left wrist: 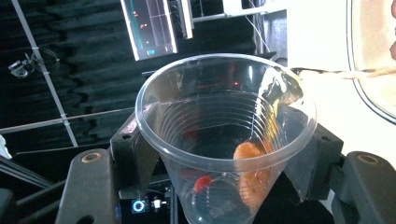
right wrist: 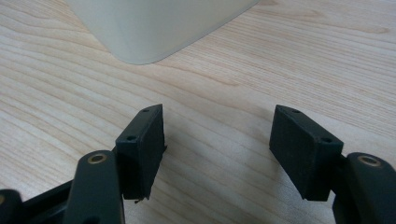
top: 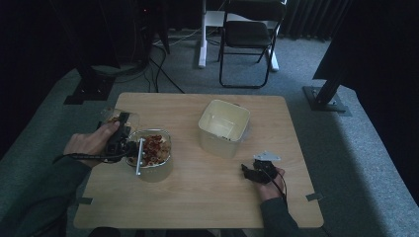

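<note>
My left gripper is shut on a clear plastic cup, held tipped over the table's left side beside a bowl of reddish-brown snacks. In the left gripper view the cup sits between both pads of the left gripper, its mouth facing the camera. An orange piece and a small red piece lie in its bottom. My right gripper rests low on the table at the front right. Its jaws stand open with nothing between them, pointing at a white container.
The white container stands empty at the table's middle. The snack bowl sits just right of my left hand, and its rim shows in the left gripper view. A folding chair stands on the floor beyond the table.
</note>
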Tool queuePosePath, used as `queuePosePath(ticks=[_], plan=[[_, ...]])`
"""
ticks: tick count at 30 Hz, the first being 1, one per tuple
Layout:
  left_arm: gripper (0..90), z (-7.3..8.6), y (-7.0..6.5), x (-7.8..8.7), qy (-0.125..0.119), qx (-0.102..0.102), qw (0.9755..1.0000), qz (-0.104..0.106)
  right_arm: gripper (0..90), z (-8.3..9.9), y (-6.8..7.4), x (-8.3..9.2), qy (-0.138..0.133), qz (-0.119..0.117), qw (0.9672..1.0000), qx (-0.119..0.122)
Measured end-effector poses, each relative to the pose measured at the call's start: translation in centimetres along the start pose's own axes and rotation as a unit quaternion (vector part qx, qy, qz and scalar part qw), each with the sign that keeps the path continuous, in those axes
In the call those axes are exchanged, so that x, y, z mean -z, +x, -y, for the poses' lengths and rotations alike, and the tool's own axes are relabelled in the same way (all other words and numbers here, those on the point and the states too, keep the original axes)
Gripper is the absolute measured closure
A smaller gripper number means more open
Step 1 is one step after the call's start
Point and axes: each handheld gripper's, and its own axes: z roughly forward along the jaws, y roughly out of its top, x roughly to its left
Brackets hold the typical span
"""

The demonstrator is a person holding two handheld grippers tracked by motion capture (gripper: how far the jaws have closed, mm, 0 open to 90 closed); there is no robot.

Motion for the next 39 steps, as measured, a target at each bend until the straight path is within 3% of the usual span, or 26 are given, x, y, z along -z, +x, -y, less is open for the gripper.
queuePosePath(ticks=[13, 39], plan=[[34.9, -0.25, 0.20, -0.04, 0.002, -0.015, 0.9999, -0.003, 35.0, 0.00, -0.01, -0.01, 0.000, 0.000, 1.0000, 0.001], [34.9, -0.04, -0.01, -0.15, 0.006, -0.023, 0.9997, -0.007, 35.1, 0.00, -0.01, -0.01, 0.000, 0.000, 1.0000, 0.001]])
